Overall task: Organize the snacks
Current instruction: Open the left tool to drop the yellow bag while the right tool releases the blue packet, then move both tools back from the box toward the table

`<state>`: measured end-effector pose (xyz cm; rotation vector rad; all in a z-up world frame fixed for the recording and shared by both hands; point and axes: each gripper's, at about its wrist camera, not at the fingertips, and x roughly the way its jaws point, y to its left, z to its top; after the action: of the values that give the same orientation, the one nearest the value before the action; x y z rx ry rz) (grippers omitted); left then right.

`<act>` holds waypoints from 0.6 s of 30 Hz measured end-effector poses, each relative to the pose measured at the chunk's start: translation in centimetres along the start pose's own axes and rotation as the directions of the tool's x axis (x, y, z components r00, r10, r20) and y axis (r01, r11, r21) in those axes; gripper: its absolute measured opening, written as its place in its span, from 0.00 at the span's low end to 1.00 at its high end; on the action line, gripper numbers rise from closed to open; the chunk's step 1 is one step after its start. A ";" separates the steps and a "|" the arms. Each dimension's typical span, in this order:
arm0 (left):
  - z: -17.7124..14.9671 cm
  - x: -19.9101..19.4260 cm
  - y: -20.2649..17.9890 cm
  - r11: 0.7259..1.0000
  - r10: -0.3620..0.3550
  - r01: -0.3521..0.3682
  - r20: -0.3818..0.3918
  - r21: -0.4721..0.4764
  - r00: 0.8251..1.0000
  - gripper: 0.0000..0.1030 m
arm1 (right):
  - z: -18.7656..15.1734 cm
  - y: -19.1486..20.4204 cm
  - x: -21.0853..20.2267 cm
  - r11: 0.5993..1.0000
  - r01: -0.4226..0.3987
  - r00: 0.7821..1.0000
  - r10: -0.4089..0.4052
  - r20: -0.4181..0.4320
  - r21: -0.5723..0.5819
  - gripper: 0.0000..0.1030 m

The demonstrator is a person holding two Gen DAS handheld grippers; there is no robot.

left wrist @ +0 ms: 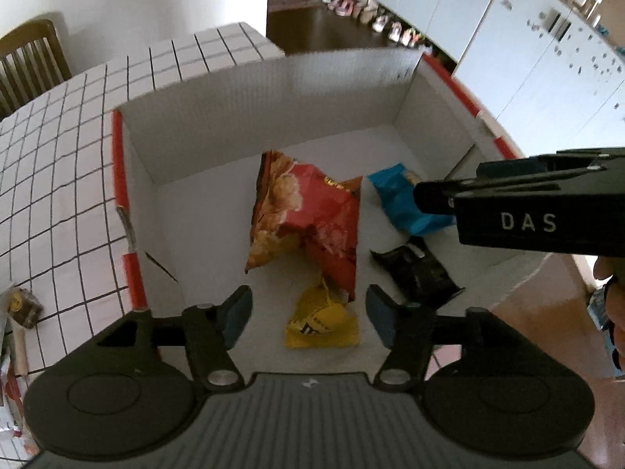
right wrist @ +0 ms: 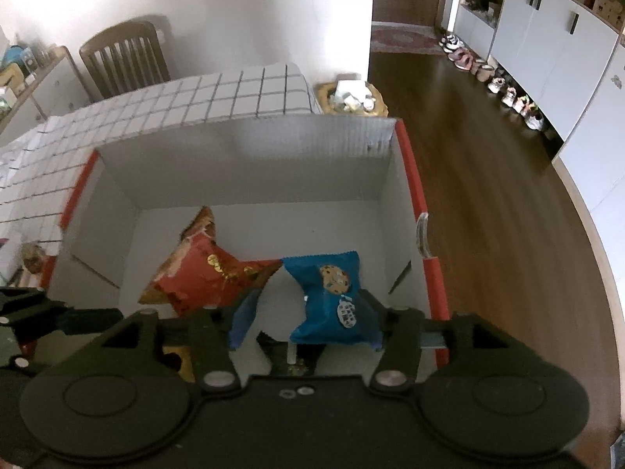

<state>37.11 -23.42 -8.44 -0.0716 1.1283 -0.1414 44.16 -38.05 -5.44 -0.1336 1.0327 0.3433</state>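
Observation:
A white cardboard box with red edges (left wrist: 129,156) (right wrist: 425,234) sits on the table. Inside lie a red chip bag (left wrist: 308,219) (right wrist: 203,277), a yellow packet (left wrist: 320,320), a black packet (left wrist: 418,273) and a blue cookie packet (left wrist: 398,199) (right wrist: 332,301). My left gripper (left wrist: 308,312) is open and empty above the yellow packet. My right gripper (right wrist: 312,312) is open over the box, with the blue cookie packet lying between its fingers on the box floor. The right gripper's body also shows in the left wrist view (left wrist: 527,211).
A white grid-pattern tablecloth (left wrist: 58,164) (right wrist: 218,97) covers the table beside the box. A wooden chair (right wrist: 125,58) stands at the far side. A wrapped snack (left wrist: 23,305) lies on the cloth at left. Brown floor (right wrist: 488,195) and white cabinets lie to the right.

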 end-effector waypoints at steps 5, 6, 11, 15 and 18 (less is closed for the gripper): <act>-0.5 -2.3 0.7 1.000 -0.022 0.023 0.052 -0.014 0.998 0.64 | -0.3 0.1 -2.3 1.000 -0.015 0.999 0.015 0.036 0.000 0.62; -0.6 -2.8 0.9 1.000 -0.023 0.024 0.063 -0.013 0.998 0.64 | -0.3 0.1 -2.7 1.000 -0.019 0.999 0.019 0.040 0.002 0.62; -1.3 -5.1 1.4 0.999 -0.036 0.037 0.120 -0.009 0.992 0.64 | -0.8 0.8 -4.9 0.999 -0.032 0.997 0.032 0.076 0.004 0.70; -2.1 -6.9 1.9 0.999 -0.040 0.041 0.155 -0.001 0.987 0.64 | -1.2 1.4 -6.6 0.999 -0.045 0.993 0.043 0.107 0.012 0.75; -2.8 -8.3 2.4 0.999 -0.038 0.036 0.185 0.011 0.982 0.64 | -1.6 2.3 -7.9 0.999 -0.043 0.990 0.041 0.137 0.012 0.78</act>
<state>31.25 -19.79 -2.50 -0.0972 0.9407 -0.1689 38.41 -38.05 0.67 -0.0738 0.9028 0.3777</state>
